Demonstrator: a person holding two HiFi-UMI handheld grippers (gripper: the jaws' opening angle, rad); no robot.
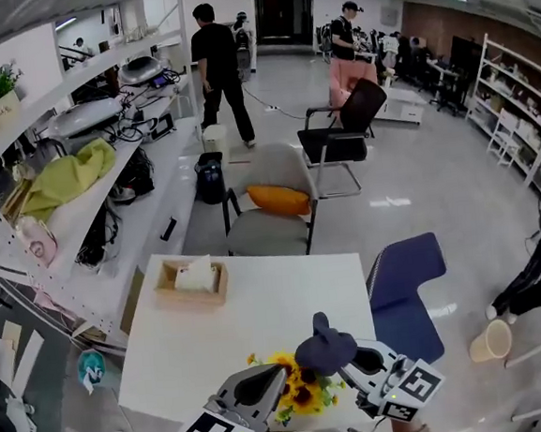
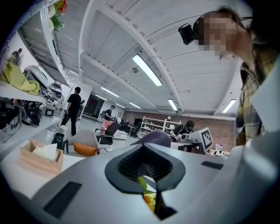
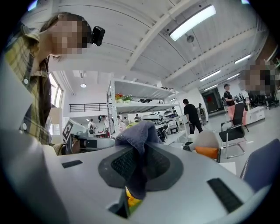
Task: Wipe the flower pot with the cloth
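A bunch of yellow sunflowers [image 1: 300,391] with green leaves shows between my two grippers at the near edge of the white table [image 1: 261,324]. Its pot is hidden under the blooms and the grippers. My right gripper [image 1: 358,358] is shut on a dark purple-grey cloth [image 1: 324,347], which bulges out above the jaws. In the right gripper view the cloth [image 3: 138,135] fills the closed jaws. My left gripper [image 1: 266,382] is shut. In the left gripper view a green leaf and a yellow bloom [image 2: 149,202] show through the slit below its jaws; I cannot tell whether it pinches them.
A wooden tissue box [image 1: 192,283] sits at the table's far left. Behind the table stand a grey chair with an orange cushion [image 1: 274,201] and a blue chair [image 1: 403,283] to the right. White shelving [image 1: 63,210] runs along the left. People stand far off.
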